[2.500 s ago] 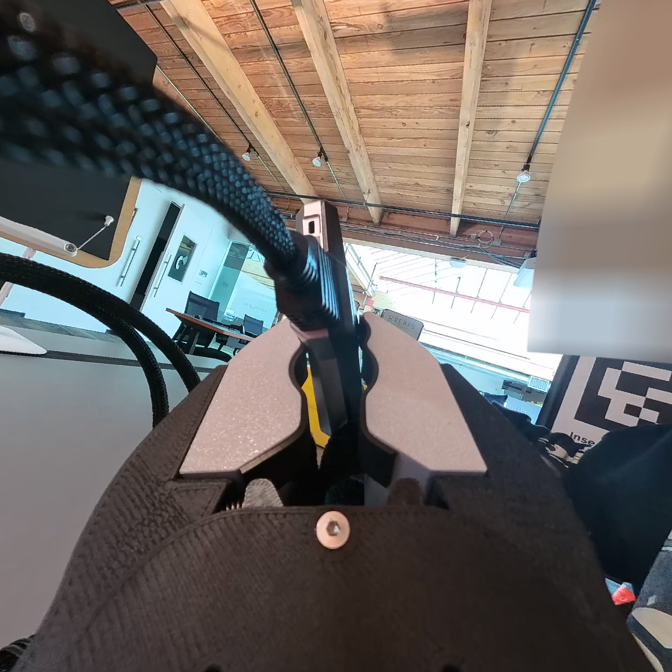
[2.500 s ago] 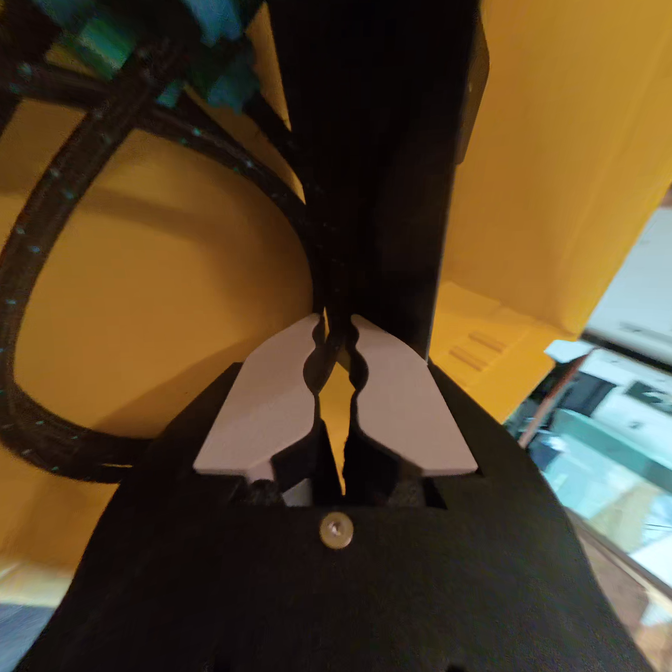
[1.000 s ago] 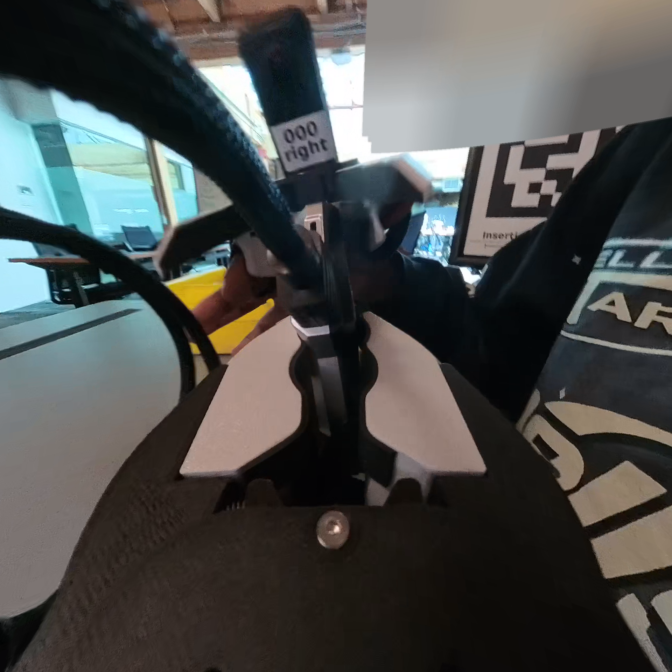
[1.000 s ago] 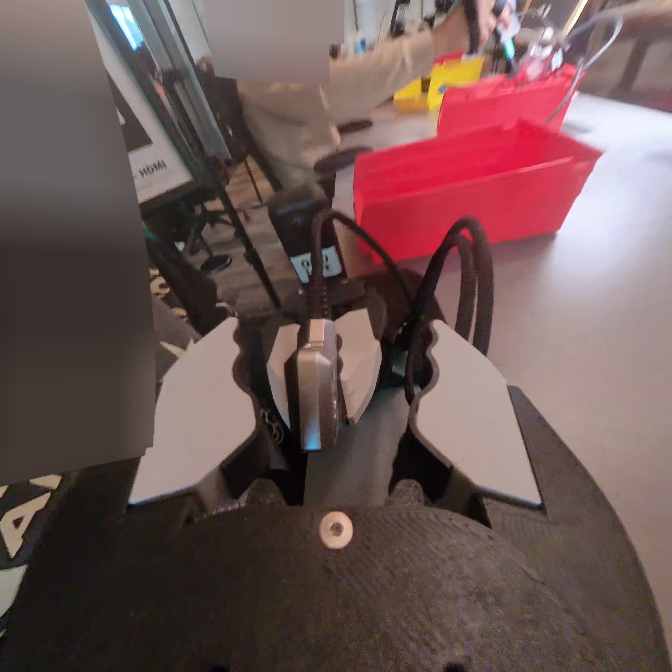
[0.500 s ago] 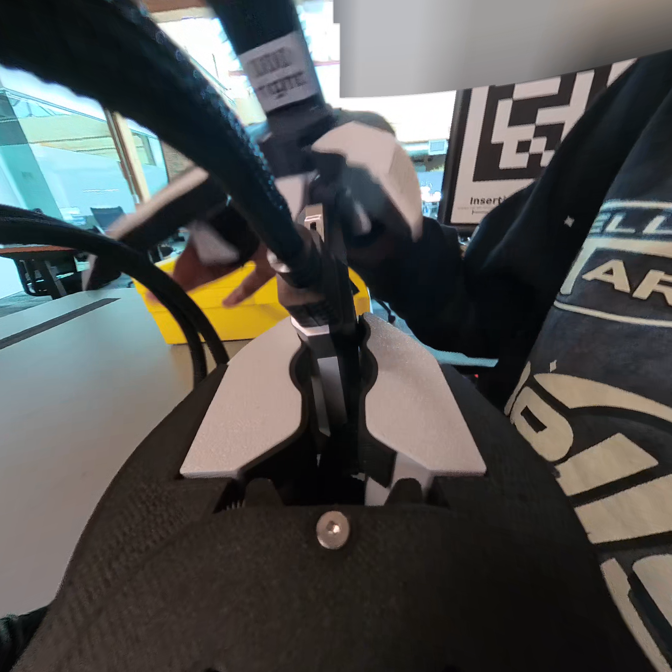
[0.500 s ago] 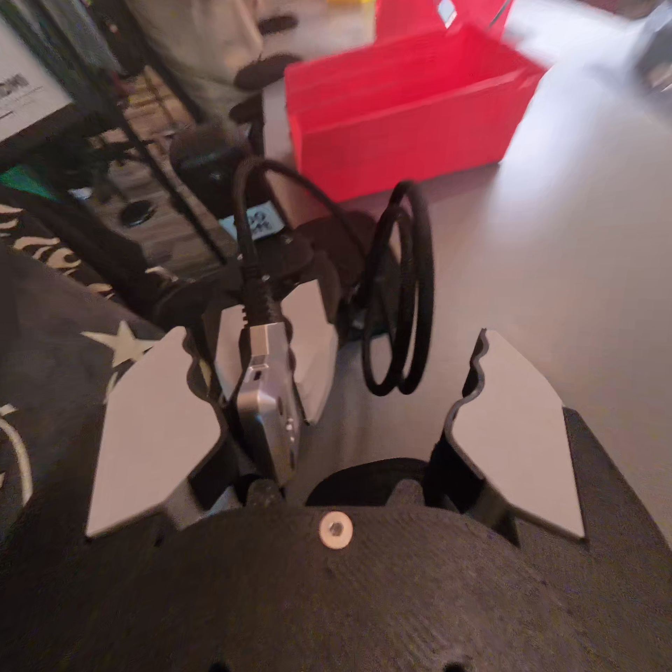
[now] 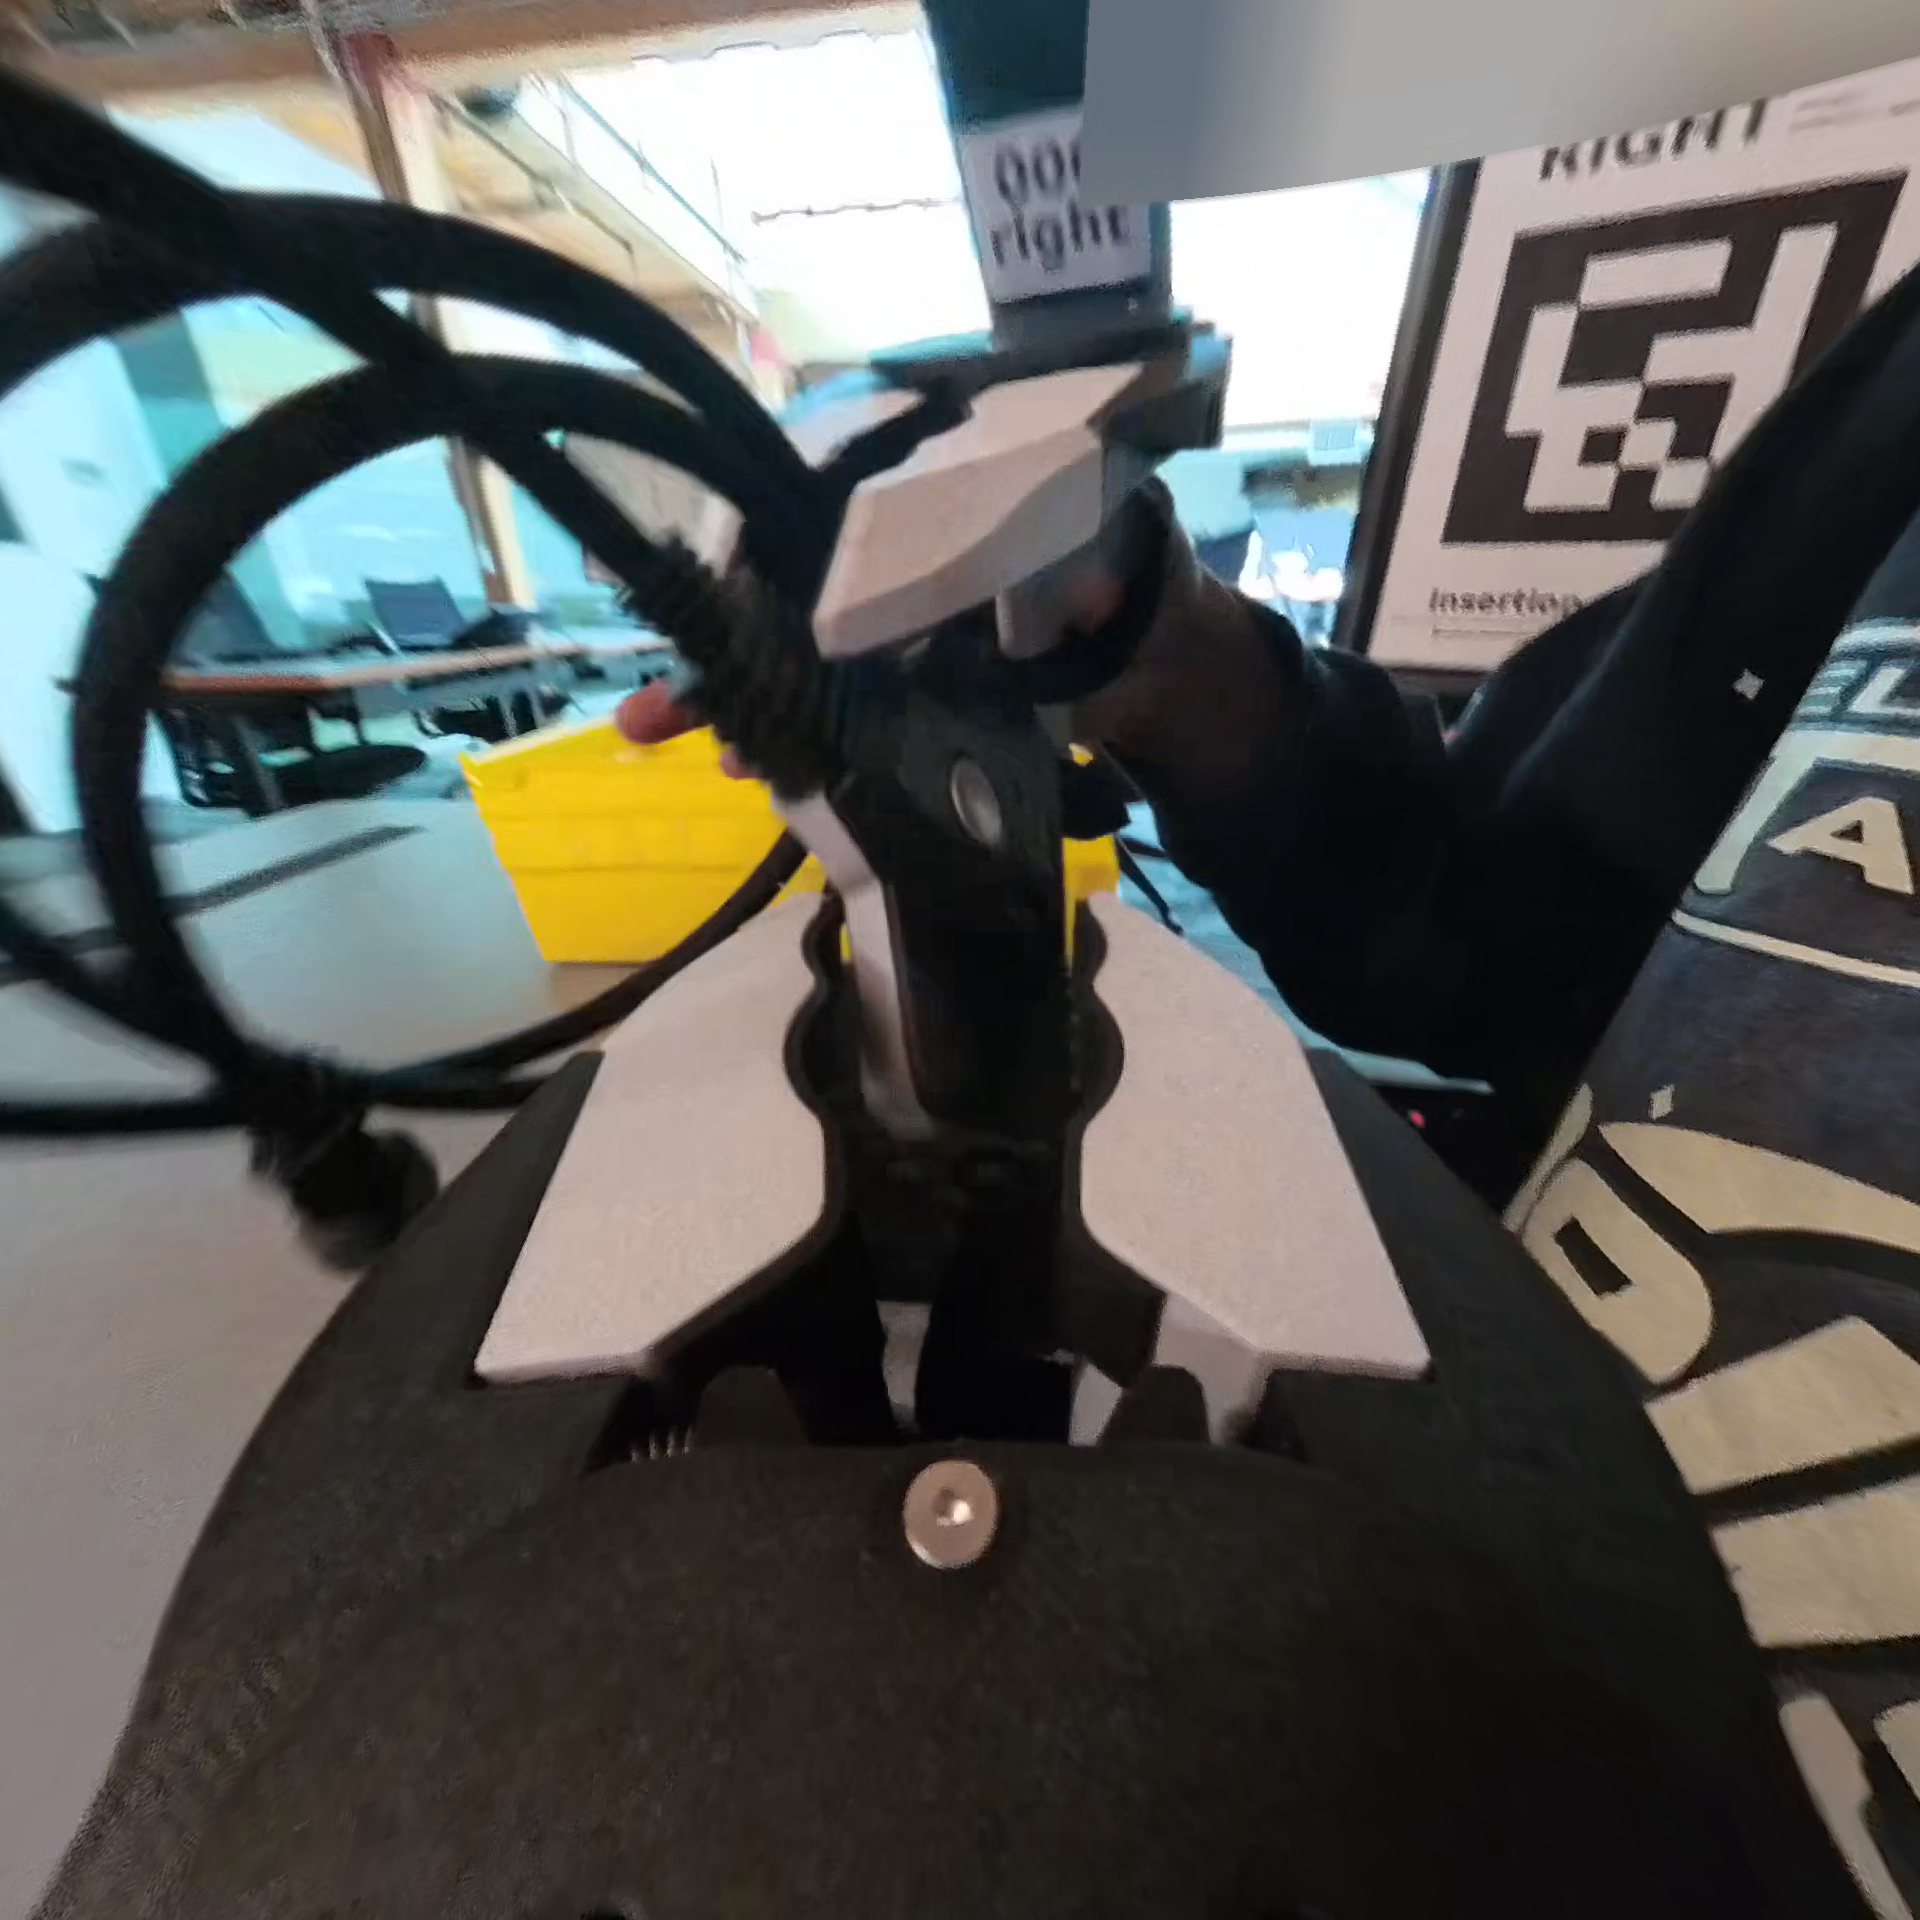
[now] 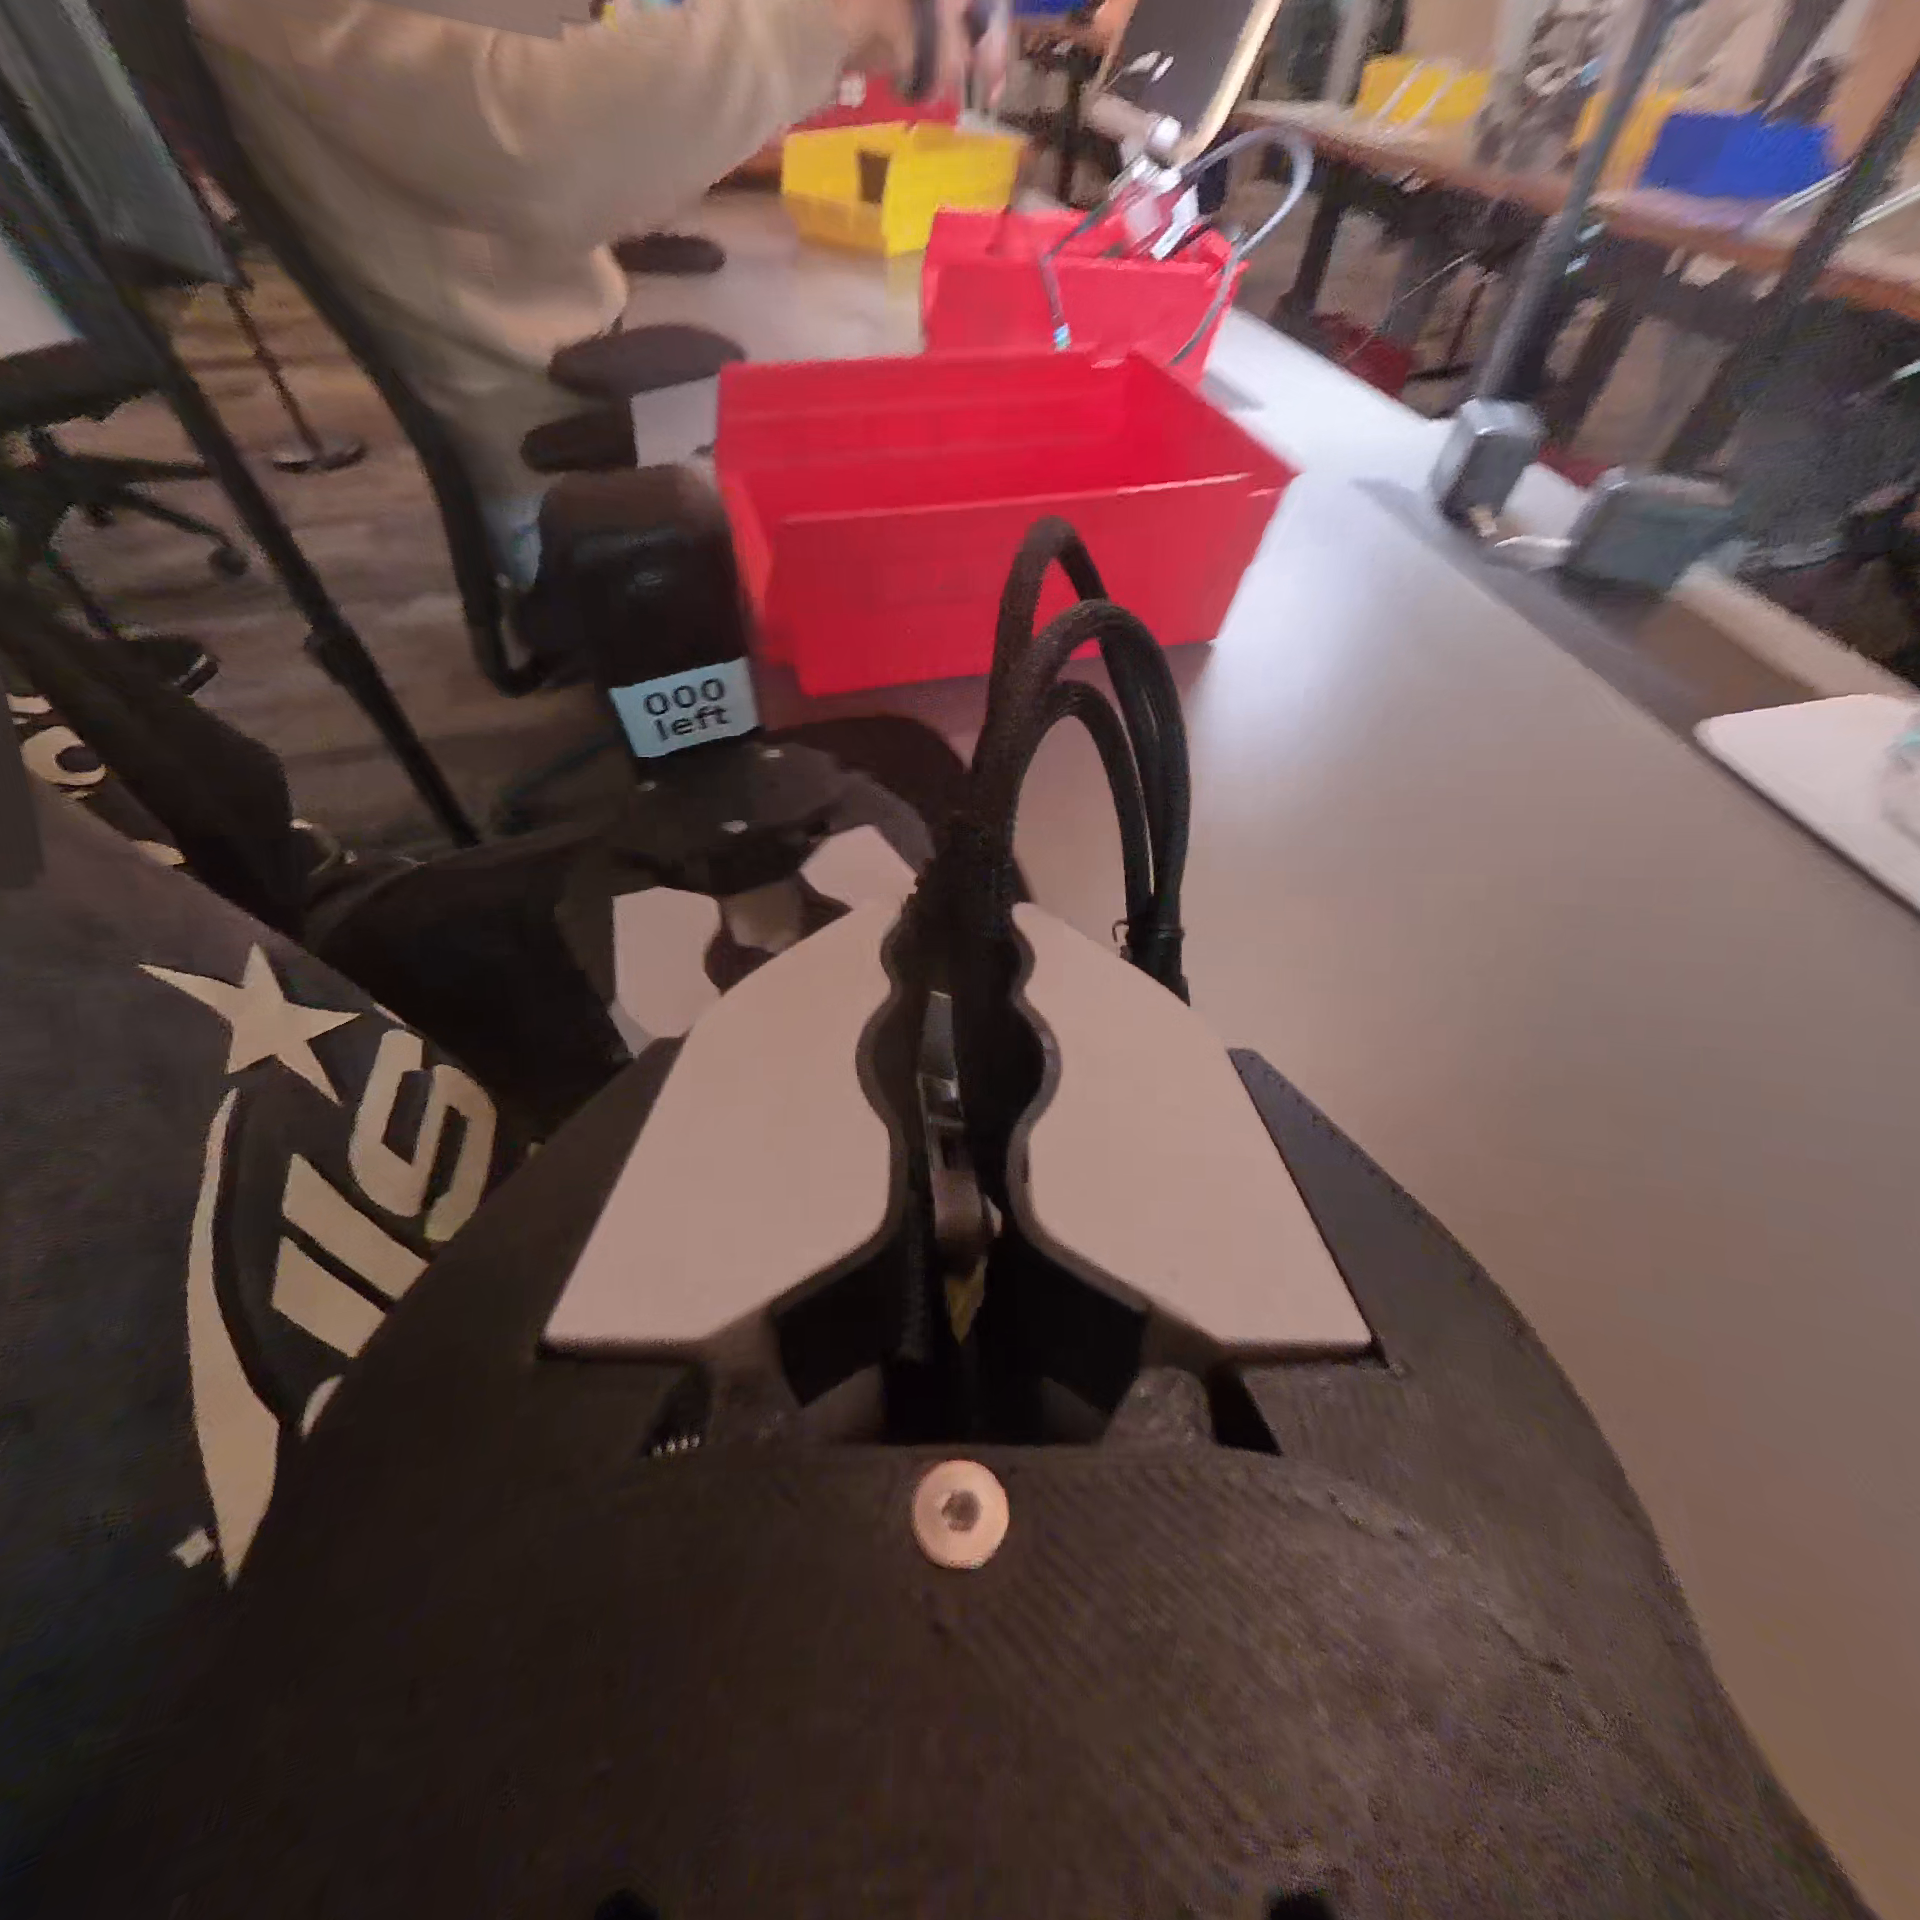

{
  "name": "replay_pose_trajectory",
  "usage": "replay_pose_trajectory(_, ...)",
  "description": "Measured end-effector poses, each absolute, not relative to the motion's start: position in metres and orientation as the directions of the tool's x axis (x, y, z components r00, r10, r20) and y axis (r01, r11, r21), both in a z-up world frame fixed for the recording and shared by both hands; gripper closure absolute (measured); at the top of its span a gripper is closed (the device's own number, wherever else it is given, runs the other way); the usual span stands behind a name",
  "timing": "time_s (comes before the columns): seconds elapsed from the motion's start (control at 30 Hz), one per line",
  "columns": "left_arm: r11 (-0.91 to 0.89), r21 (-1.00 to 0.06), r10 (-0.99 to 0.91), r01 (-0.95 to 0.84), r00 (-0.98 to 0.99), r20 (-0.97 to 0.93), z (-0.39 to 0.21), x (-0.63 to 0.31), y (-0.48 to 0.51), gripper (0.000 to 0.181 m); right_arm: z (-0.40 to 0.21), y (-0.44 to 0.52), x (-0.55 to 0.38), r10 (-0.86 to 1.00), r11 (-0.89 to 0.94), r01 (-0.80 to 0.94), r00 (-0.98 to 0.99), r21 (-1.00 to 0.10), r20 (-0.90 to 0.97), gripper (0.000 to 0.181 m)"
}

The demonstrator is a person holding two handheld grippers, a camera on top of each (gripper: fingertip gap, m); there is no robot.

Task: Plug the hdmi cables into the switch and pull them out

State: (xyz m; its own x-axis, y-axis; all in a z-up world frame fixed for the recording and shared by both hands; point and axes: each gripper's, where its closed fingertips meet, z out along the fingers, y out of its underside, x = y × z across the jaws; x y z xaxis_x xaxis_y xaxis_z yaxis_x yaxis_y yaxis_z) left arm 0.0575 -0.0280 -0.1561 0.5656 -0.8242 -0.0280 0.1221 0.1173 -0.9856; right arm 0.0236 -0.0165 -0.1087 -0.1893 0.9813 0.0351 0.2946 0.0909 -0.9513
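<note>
Between my left tool's (image 7: 951,997) grey fingers sits a black plug end with a thick black braided cable (image 7: 436,312), pinched tight above the pale grey worktop (image 7: 156,1299). Behind it is a yellow plastic bin (image 7: 623,842).

From the right view, my right tool (image 8: 961,977) squeezes that black cable. A red plastic bin (image 8: 987,520) stands behind.

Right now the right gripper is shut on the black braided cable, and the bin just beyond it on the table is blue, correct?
Not quite. The bin just beyond it on the table is red, not blue, as the right wrist view shows. The rest holds: the right gripper is shut on the black braided cable.
</note>
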Motion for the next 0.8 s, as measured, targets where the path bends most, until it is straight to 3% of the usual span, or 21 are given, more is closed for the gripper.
replay_pose_trajectory(0.23, 0.177, -0.926, -0.781, 0.334, 0.62, 0.074, -0.13, 0.027, -0.025, 0.14, -0.032, 0.066, 0.101, 0.957, 0.246, 0.177, 0.113, -0.953, 0.268, 0.168)
replay_pose_trajectory(0.37, 0.189, -0.884, -0.76, 0.429, 0.634, 0.145, -0.122, 0.011, -0.023, 0.144, 0.001, 0.128, 0.158, 0.803, 0.445, 0.289, 0.29, -0.848, 0.521, 0.168)
replay_pose_trajectory(0.5, 0.166, -0.855, -0.761, 0.491, 0.615, 0.206, -0.119, 0.002, -0.021, 0.147, -0.03, 0.172, 0.193, 0.713, 0.554, 0.474, 0.152, -0.684, 0.684, 0.167)
replay_pose_trajectory(0.67, 0.135, -0.831, -0.763, 0.539, 0.592, 0.261, -0.118, -0.005, -0.017, 0.148, -0.107, 0.196, 0.219, 0.833, 0.484, 0.615, -0.104, -0.623, 0.544, 0.166)
replay_pose_trajectory(0.8, 0.112, -0.817, -0.763, 0.565, 0.576, 0.294, -0.118, -0.008, -0.015, 0.149, -0.125, 0.22, 0.225, 0.808, 0.483, 0.7, -0.125, -0.526, 0.575, 0.161)
